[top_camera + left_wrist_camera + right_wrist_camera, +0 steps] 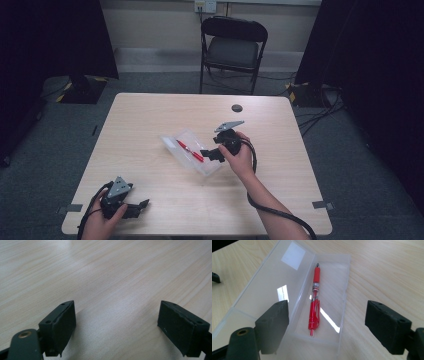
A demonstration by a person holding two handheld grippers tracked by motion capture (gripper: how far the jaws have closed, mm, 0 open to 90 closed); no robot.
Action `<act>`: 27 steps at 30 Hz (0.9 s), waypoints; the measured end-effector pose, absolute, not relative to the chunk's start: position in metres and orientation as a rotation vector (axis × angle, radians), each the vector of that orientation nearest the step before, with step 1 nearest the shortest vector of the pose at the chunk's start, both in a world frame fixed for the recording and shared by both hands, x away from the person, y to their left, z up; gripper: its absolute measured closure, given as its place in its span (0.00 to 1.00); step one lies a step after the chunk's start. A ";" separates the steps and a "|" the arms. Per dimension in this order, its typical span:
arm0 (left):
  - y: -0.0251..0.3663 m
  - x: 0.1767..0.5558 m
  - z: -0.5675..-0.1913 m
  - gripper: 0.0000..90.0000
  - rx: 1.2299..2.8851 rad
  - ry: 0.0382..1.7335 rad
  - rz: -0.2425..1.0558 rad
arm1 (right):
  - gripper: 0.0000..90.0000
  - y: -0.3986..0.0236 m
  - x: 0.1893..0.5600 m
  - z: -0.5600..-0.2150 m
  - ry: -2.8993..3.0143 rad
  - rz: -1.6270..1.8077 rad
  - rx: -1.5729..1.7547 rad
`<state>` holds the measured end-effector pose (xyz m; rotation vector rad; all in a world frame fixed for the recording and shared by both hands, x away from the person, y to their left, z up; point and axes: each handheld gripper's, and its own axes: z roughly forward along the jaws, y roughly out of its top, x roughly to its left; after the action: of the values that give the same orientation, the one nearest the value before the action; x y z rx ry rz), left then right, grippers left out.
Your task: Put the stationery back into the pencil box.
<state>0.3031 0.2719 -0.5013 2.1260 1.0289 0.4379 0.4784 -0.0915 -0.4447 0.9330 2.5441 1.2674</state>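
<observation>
A clear plastic case lies open near the middle of the table, a little toward three o'clock, with its lid folded out flat toward ten o'clock. A red pen rests lengthwise in the tray half, tip pointing to about eleven o'clock in the high view.

The right gripper sits at the case's four o'clock end, jaws spread wide and holding nothing; in the right gripper view the left jaw hovers over the hinge line and the right jaw is out over bare wood beside the tray wall. Whether either jaw touches the plastic is hard to say from here.

The left gripper rests near the table's seven o'clock corner, well apart from the case, jaws also wide open over empty wood.

The pen looks light, stiff and smooth, likely to roll or slip if pinched off-centre. The ribbed red grip section near the tip, or the clip end at six o'clock in the right gripper view, should give the surest hold. The case is thin, light and slick, so it would probably slide rather than stay put when nudged.
</observation>
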 end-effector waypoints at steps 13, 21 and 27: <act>0.272 0.303 -0.502 0.17 2.123 1.029 0.439 | 0.21 -0.115 0.468 -0.442 2.546 1.266 0.912; 0.272 0.303 -0.501 0.16 2.124 1.029 0.439 | 0.21 -0.132 0.460 -0.442 2.550 1.237 0.901; 0.272 0.303 -0.502 0.17 2.121 1.029 0.439 | 0.21 -0.144 0.454 -0.443 2.560 1.225 0.892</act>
<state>0.3030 0.2718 -0.5016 2.1212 1.0287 0.4389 0.4544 -0.1442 -0.4428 0.8922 2.5595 1.2252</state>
